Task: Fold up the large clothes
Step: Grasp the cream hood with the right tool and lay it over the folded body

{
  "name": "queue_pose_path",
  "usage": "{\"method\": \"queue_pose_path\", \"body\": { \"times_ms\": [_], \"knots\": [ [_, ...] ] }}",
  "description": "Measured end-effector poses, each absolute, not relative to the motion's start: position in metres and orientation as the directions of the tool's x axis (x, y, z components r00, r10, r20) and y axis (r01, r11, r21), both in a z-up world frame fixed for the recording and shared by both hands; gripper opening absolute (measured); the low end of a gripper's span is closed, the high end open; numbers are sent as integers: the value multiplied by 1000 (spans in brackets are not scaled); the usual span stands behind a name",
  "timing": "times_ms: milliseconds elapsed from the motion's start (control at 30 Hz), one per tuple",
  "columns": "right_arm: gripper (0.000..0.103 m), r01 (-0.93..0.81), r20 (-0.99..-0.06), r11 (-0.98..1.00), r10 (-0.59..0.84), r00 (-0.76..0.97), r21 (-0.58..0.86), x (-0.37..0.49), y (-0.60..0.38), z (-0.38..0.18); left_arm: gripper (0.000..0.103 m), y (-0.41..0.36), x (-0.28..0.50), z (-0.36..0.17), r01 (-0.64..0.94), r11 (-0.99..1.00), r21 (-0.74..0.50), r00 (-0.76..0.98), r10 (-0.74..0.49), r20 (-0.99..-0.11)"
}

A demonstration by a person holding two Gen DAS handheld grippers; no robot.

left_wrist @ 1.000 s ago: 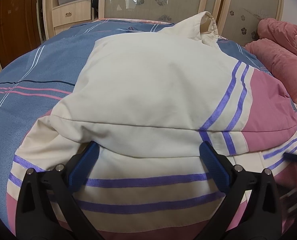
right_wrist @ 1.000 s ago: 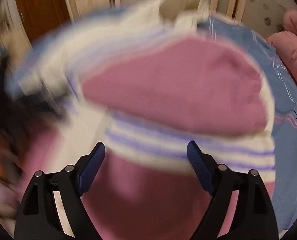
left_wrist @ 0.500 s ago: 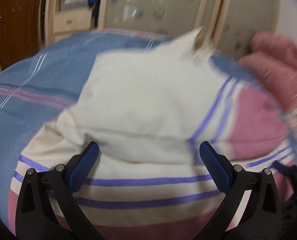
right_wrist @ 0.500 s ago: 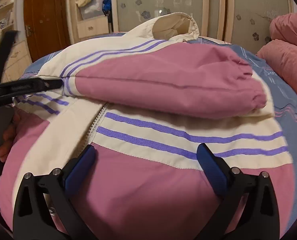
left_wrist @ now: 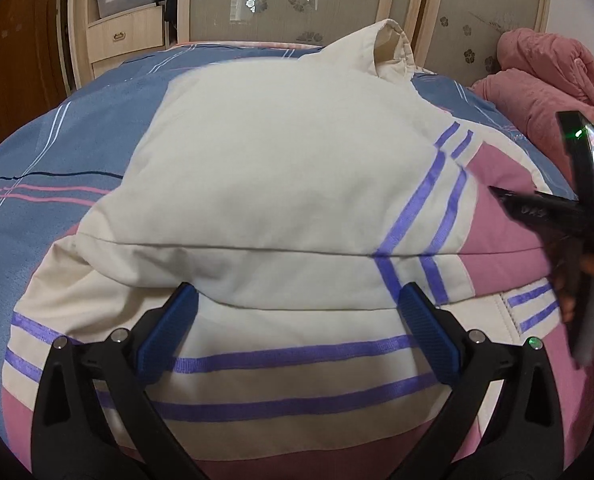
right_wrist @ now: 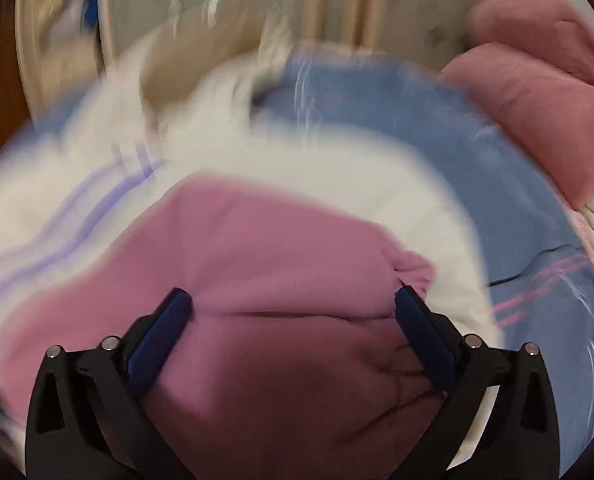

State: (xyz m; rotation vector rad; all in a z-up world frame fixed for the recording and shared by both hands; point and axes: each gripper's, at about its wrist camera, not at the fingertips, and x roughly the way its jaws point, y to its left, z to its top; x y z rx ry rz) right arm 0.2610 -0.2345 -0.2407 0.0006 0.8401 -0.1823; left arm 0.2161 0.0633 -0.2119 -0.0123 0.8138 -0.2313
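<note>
Blue bedsheet [left_wrist: 97, 132] bears jacket [left_wrist: 281, 184]; pink blanket [left_wrist: 549, 76] beside.

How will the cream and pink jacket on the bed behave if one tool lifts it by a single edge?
The jacket looks padded and puffy, so it would probably sag and drape rather than stay flat. Its folded sleeve only rests on top, so it may slide open. The smooth shell could slip from the open left tool.

Both wrist views look low and close across the jacket [left_wrist: 281, 184] – sharing the bed [left_wrist: 77, 140] beyond.
</note>
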Motion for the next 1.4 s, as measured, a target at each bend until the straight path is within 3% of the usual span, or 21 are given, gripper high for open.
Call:
{"method": "queue_pose_path", "body": {
  "times_ms": [133, 167, 233, 333, 567, 667, 833, 900, 933, 967, 1000, 1033, 1167, 1300, 1400],
  "knots": [
    [102, 159, -727, 978, -205, 655, -133, 254, -227, -223, 101, 63, 215, -214, 197, 976, -96, 661, -205, -722],
    [102, 180, -698, 975, -219, 682, -130, 245, -228, -213, 101, 63, 216, -214, 197, 975, -100, 660, -207, -722],
    [102, 195, -554, 978, -205, 807, -78, 225, -231, -179, 101, 62, 216, -214, 196, 976, -99, 660, -206, -723],
    [102, 161, -473, 986, -161, 866, -41, 241, -229, -142, 101, 60, 216, -214, 194, 977, -93, 659, -200, -725],
    [102, 11, -503, 988, 70, 862, 156, 388, -222, -97, 101, 59, 217, -214, 193, 976, -97, 658, -202, -725],
    [102, 47, -550, 993, 22, 835, 110, 457, -203, -98, 101, 60, 218, -215, 195, 975, -105, 656, -209, -725],
    [102, 93, -591, 976, 44, 805, 198, 532, -193, -116, 101, 64, 220, -217, 202, 971, -124, 654, -228, -721],
    [100, 161, -640, 972, -15, 769, 170, 550, -195, -130, 101, 65, 220, -217, 205, 970, -129, 656, -234, -718],
    [94, 187, -666, 968, -28, 745, 168, 556, -197, -138, 101, 66, 220, -217, 207, 969, -132, 656, -237, -717],
    [65, 190, -688, 962, -3, 725, 196, 561, -200, -146, 101, 66, 220, -217, 208, 969, -135, 655, -241, -716],
    [21, 164, -702, 948, 78, 708, 272, 561, -205, -154, 101, 66, 219, -217, 209, 968, -138, 655, -243, -715],
    [4, 137, -691, 922, 168, 703, 363, 558, -210, -157, 101, 66, 219, -217, 209, 968, -138, 655, -243, -715],
    [4, 18, -573, 945, 182, 799, 326, 509, -197, -121, 101, 66, 220, -217, 208, 969, -135, 655, -240, -716],
    [3, -214, -429, 922, 343, 836, 322, 403, -172, -70, 101, 66, 220, -217, 208, 969, -134, 654, -240, -717],
    [4, -340, -391, 879, 458, 798, 335, 315, -151, -66, 101, 67, 220, -217, 207, 969, -138, 654, -242, -717]
  ]
}}
